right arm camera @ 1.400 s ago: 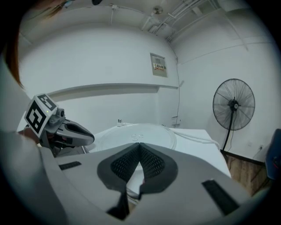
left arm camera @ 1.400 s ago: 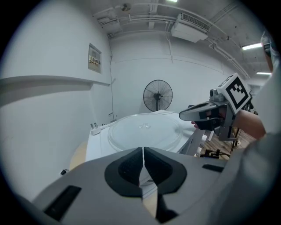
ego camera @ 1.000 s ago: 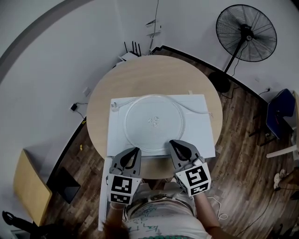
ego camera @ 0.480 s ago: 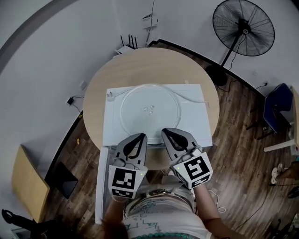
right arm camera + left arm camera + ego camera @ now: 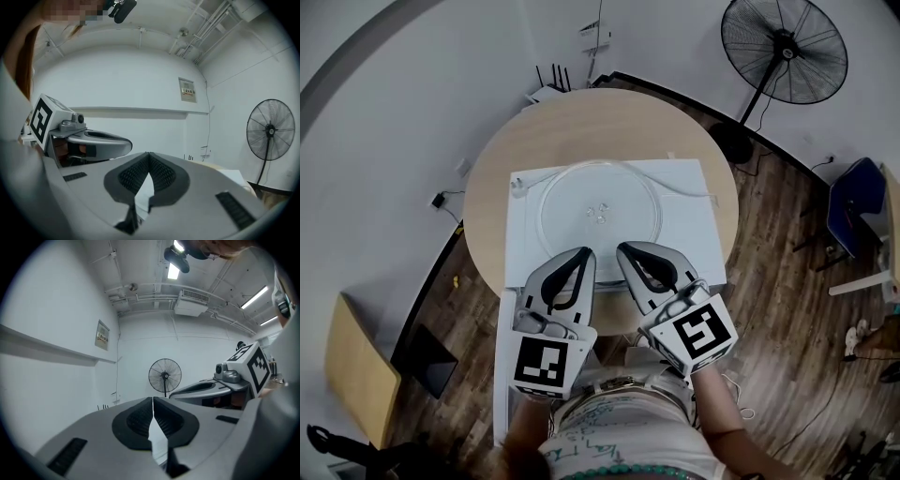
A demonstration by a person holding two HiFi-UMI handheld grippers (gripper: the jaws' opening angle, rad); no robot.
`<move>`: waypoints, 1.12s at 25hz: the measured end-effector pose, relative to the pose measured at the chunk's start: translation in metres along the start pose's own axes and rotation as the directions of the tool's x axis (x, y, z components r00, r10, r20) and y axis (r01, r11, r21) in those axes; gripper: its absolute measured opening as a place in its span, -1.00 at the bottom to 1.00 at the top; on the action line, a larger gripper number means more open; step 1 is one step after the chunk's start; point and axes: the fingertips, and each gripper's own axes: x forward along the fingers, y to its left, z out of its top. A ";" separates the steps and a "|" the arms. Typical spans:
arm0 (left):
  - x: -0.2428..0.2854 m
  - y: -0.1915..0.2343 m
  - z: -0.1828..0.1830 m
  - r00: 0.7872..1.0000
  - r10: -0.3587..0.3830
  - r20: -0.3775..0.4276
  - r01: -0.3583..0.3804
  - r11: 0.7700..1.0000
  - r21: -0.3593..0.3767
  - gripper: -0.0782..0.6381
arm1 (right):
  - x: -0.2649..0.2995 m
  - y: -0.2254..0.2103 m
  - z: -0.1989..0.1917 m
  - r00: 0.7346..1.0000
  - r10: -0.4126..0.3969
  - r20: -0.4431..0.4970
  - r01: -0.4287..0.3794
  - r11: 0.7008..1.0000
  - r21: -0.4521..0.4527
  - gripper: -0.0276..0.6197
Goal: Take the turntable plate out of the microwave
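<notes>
The left gripper [image 5: 584,252] and right gripper [image 5: 624,248] are clenched on nothing. The turntable plate [image 5: 598,214] lies just ahead of the jaws, atop the white microwave [image 5: 698,234] on the table [image 5: 581,127]. The retreat seems best made level, so the plate's near rim is not brushed.

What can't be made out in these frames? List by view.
- Head view: the microwave front and cavity are hidden under its own top and both grippers.
- Head view: the near rim of the glass turntable plate is covered by the left gripper and right gripper tips.
- Both gripper views: the plate is hidden behind the shut jaws' own bodies.
- Right gripper view: the wall sign print is too small.
</notes>
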 end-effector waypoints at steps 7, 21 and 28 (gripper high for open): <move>-0.002 0.000 0.000 1.000 -0.009 -0.001 0.009 1.000 -0.009 -0.73 | 0.001 0.008 0.002 1.000 0.022 0.008 -0.022 1.000 0.008 -0.94; -0.001 0.001 -0.008 1.000 -0.005 -0.010 0.004 1.000 -0.009 -0.73 | 0.001 0.011 -0.004 0.999 0.034 -0.014 -0.034 0.999 0.001 -0.94; 0.002 0.002 -0.008 1.000 -0.004 -0.014 0.004 1.000 -0.009 -0.73 | 0.000 0.005 -0.004 1.000 0.024 -0.017 -0.024 1.000 -0.004 -0.94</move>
